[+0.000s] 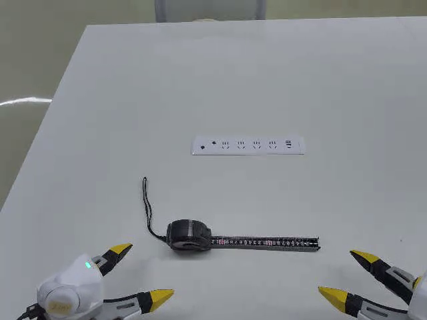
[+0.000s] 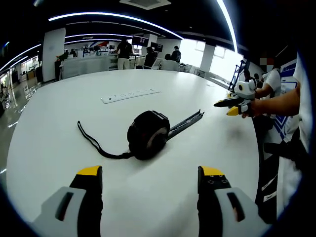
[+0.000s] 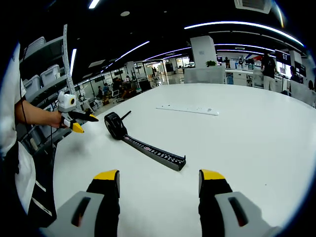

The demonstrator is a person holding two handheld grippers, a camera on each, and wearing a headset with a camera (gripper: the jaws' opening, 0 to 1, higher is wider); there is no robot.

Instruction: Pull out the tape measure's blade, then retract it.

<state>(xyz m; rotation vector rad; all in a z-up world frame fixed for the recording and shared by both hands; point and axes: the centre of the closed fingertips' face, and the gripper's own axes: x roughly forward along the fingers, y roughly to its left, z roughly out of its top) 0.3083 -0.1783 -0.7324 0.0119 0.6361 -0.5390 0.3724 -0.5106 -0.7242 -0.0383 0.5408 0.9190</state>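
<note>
White table [image 1: 333, 80]: one tape measure [image 1: 189, 235]

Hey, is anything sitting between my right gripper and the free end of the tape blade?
Nothing visible. Only bare table separates the open right gripper from the blade tip. The power strip lies beyond the tape measure, off that path.
</note>
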